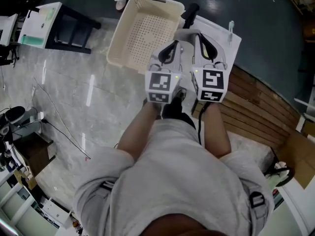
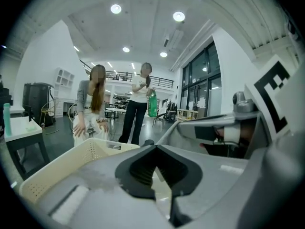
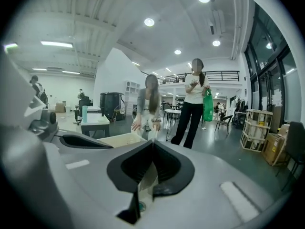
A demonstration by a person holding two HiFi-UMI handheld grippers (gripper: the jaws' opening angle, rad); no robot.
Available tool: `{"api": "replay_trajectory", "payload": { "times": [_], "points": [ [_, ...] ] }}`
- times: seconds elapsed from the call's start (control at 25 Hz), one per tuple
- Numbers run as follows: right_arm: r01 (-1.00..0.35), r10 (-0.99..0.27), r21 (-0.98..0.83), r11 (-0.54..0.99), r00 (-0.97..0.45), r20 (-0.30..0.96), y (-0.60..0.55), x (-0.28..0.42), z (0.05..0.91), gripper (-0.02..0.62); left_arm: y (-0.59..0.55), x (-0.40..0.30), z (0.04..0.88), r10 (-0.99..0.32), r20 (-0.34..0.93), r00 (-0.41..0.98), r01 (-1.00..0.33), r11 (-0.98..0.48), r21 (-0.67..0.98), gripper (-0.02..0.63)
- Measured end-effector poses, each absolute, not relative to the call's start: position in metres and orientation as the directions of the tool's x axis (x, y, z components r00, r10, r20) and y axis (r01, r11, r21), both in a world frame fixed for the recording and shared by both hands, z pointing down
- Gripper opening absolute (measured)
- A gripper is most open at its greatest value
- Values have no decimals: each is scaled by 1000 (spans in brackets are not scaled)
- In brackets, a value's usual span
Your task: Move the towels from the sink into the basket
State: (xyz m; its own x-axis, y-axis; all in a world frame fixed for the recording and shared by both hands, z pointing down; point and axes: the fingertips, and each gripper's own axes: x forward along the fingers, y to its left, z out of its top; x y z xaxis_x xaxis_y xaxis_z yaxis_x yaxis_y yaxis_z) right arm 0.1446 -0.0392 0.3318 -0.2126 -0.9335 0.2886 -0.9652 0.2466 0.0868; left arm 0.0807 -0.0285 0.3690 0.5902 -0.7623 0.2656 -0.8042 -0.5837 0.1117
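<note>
I hold both grippers side by side in front of my chest, pointing away from me. My left gripper [image 1: 171,49] is shut with nothing in it, its tips meeting in the left gripper view [image 2: 153,149]. My right gripper [image 1: 204,44] is shut and empty too, as the right gripper view [image 3: 152,142] shows. An empty cream perforated basket [image 1: 142,28] stands on the floor just beyond the left gripper, and its rim shows in both gripper views [image 2: 71,168] [image 3: 119,140]. Behind the right gripper lies a white unit [image 1: 231,43] with a thin upright post. No towel shows in any view.
Two people stand or sit beyond the basket [image 2: 93,109] [image 2: 139,104]. A small white table [image 1: 49,21] on dark legs is at the far left. Wooden slats [image 1: 256,107] run along my right. Thin cables [image 1: 59,122] lie on the marble floor to my left.
</note>
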Motion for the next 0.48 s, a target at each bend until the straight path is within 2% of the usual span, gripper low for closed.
{"api": "replay_trajectory", "payload": {
  "times": [0.48],
  "points": [
    [-907, -896, 100, 410, -379, 231, -56, 94, 301, 9, -39, 33, 354, -863, 244, 442, -897, -430, 102, 17]
  ]
}}
